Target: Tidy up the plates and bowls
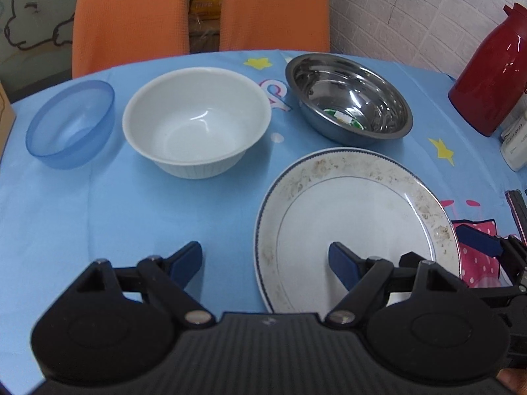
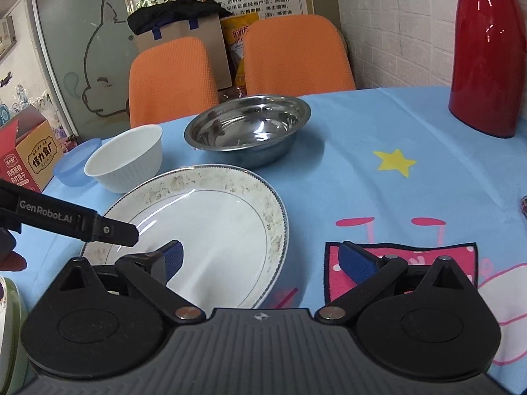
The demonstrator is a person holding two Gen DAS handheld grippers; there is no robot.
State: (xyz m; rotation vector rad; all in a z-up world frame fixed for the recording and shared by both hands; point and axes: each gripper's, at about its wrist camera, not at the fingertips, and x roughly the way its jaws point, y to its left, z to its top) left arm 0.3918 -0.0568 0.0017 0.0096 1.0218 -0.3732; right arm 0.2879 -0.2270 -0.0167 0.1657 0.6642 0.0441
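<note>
Item: white plate (image 1: pixel 355 227), blue-rimmed, flat on tablecloth (image 1: pixel 131 223). Straddled at near rim by L gripper (image 1: pixel 265 256) and R gripper (image 2: pixel 260 258), both jaws spread, nothing held. Bowls lie beyond; neither nearer.

Both views evenly bright, soft indoor light from above. Shadows faint; soft one under steel bowl (image 2: pixel 247 130) toward 3 o'clock. Strong glare streaks on red flask (image 2: pixel 486 49) and inside steel bowl; long white reflection across plate (image 2: pixel 210 227). Small highlight in white bowl (image 1: pixel 197 121). Fisheye bending heavy: tabletop (image 1: pixel 131 214) edge curves, dark vignette in corners at 11 and 1 o'clock. Background slightly soft, centre sharp.
</note>
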